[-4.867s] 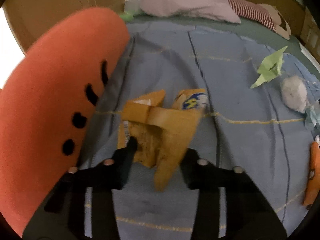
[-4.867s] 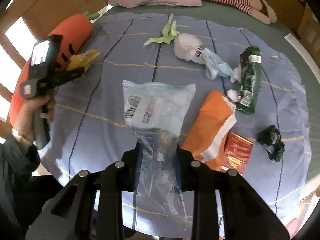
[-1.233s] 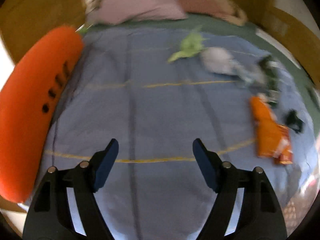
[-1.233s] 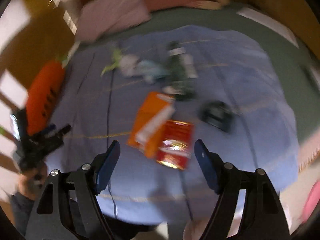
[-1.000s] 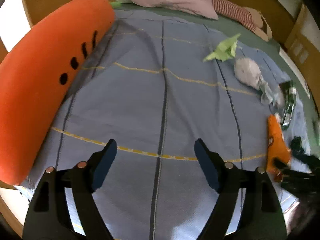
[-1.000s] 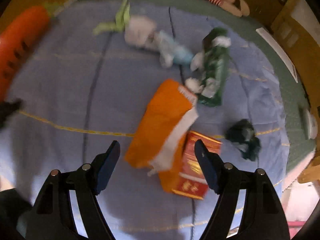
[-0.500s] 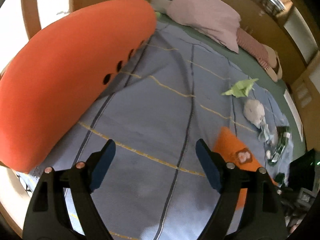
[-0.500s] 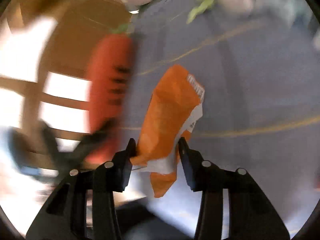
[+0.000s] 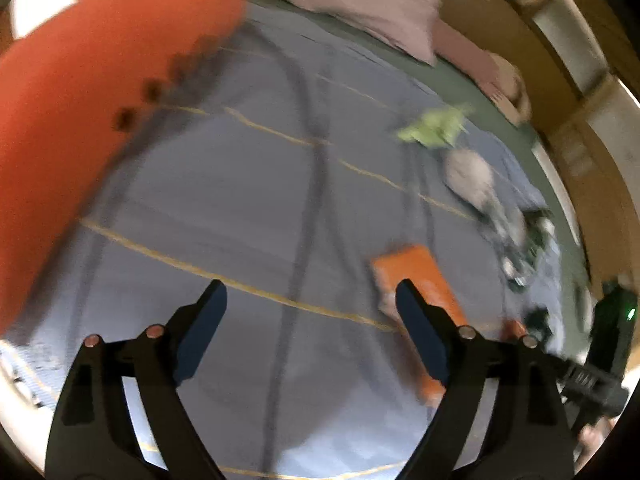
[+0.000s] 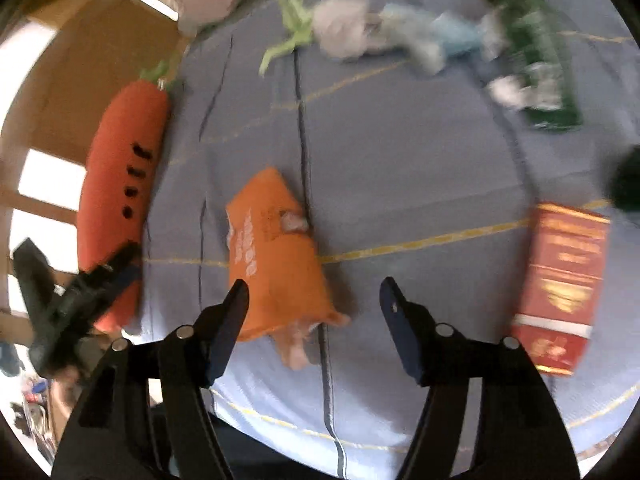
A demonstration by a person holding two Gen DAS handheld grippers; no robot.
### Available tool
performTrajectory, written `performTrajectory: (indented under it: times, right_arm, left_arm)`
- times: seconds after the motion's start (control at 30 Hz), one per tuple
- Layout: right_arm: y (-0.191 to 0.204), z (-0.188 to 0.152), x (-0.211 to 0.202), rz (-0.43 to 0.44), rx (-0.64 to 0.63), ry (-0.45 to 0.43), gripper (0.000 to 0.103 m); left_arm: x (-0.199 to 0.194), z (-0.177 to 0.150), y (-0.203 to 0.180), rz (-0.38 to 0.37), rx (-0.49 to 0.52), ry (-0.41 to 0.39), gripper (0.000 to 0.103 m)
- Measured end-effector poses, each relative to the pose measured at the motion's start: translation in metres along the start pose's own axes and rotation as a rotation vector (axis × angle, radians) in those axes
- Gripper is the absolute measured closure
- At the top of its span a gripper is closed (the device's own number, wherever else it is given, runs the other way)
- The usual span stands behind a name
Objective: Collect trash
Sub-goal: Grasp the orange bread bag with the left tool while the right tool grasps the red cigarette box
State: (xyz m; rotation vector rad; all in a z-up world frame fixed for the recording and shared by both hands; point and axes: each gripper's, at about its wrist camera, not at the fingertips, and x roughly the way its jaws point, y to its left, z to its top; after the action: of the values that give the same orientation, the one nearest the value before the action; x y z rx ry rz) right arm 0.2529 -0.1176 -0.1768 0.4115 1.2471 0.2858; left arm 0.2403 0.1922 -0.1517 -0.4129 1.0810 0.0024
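Orange bag (image 10: 276, 256) has dropped out of my right gripper (image 10: 314, 300), whose tongs are opening over it on the blue blanket (image 10: 400, 160), and my left gripper (image 9: 310, 304) opens wide with nothing inside, so I must grab the bag again.

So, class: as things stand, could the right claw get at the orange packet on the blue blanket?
Probably yes. The right claw is opening directly over the orange packet, which lies flat on the blanket with nothing covering it and the red box well aside.
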Motion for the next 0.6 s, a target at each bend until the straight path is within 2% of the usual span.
performTrajectory:
  times: [0.1, 0.27, 0.37, 0.4, 0.43, 0.5, 0.6]
  right_arm:
    - [-0.016, -0.003, -0.026, -0.153, 0.022, -0.046, 0.036]
    - [-0.051, -0.004, -0.047, -0.228, 0.078, -0.057, 0.036]
    - [-0.063, -0.01, -0.052, -0.265, 0.114, -0.064, 0.036]
    - [-0.065, -0.009, -0.052, -0.289, 0.116, -0.06, 0.036]
    - [-0.068, -0.009, -0.056, -0.304, 0.115, -0.055, 0.036]
    - [-0.072, -0.01, -0.055, -0.333, 0.12, -0.043, 0.036]
    - [-0.078, -0.009, -0.05, -0.347, 0.126, -0.034, 0.036]
  left_arm:
    - [0.021, -0.004, -0.036, -0.048, 0.101, 0.059, 0.012]
    - [0.067, -0.018, -0.092, -0.117, 0.217, 0.17, 0.006]
    - [0.096, -0.034, -0.103, -0.091, 0.23, 0.263, 0.007]
    - [0.096, -0.035, -0.105, -0.078, 0.256, 0.243, 0.009]
    - [0.093, -0.035, -0.107, -0.069, 0.279, 0.223, 0.02]
    - [0.088, -0.037, -0.106, -0.077, 0.294, 0.198, 0.034]
    - [0.084, -0.038, -0.099, -0.093, 0.274, 0.189, 0.046]
